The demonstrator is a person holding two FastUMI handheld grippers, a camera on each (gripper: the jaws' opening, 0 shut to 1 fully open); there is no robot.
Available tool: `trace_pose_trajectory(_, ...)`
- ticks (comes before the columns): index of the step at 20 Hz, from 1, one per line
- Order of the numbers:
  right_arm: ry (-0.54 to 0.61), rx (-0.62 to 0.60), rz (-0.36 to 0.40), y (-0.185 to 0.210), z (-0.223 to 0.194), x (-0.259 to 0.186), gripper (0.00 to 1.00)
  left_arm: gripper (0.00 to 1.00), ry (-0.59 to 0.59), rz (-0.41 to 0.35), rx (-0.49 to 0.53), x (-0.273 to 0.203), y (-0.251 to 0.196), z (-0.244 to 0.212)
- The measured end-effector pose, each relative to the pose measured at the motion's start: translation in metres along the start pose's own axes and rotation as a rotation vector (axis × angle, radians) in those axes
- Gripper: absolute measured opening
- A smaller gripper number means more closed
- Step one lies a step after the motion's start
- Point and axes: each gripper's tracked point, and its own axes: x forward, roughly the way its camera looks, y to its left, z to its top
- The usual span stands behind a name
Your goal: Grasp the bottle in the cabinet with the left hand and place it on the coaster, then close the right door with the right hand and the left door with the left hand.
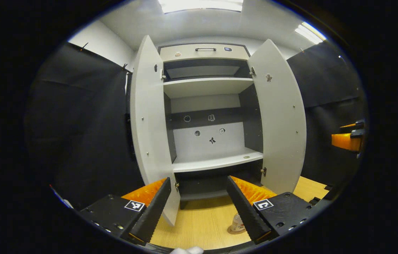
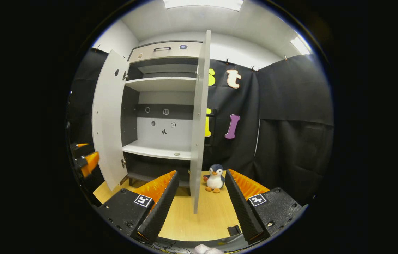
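The small clear plastic bottle (image 1: 237, 221) stands on the round brown coaster (image 1: 236, 231) on the wooden desk (image 1: 202, 222); likely light and slippery, best gripped mid-body. Both grippers' fingers are apart.

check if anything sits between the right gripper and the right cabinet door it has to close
Nothing visible does. The right gripper is open and empty, with the right door edge-on straight ahead over bare tabletop. The plush penguin sits farther back, just right of the door.
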Motion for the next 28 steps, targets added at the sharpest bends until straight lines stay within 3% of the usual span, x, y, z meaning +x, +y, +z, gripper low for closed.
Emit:
trace_pose_trajectory(6, -0.002, 0.032, -0.015, -0.007, -0.002, -0.001, 0.82, 0.95, -0.004, 0.01, 0.018, -0.037, 0.01, 0.0)
trace_pose_trajectory(11, -0.046, 0.001, -0.096, -0.055, 0.028, 0.028, 0.81, 0.96, 0.003, 0.015, -0.027, -0.041, 0.008, 0.003)
trace_pose_trajectory(15, -0.083, 0.001, -0.108, -0.089, 0.06, 0.071, 0.82, 0.96, 0.016, 0.054, -0.028, -0.041, 0.006, 0.005)
trace_pose_trajectory(22, -0.065, 0.055, 0.003, -0.105, 0.082, 0.162, 0.81, 0.96, 0.048, 0.18, -0.058, -0.031, 0.003, 0.011)
trace_pose_trajectory(28, -0.065, 0.05, 0.119, -0.088, 0.086, 0.198, 0.81, 0.96, 0.058, 0.26, -0.054, -0.023, -0.007, 0.017)
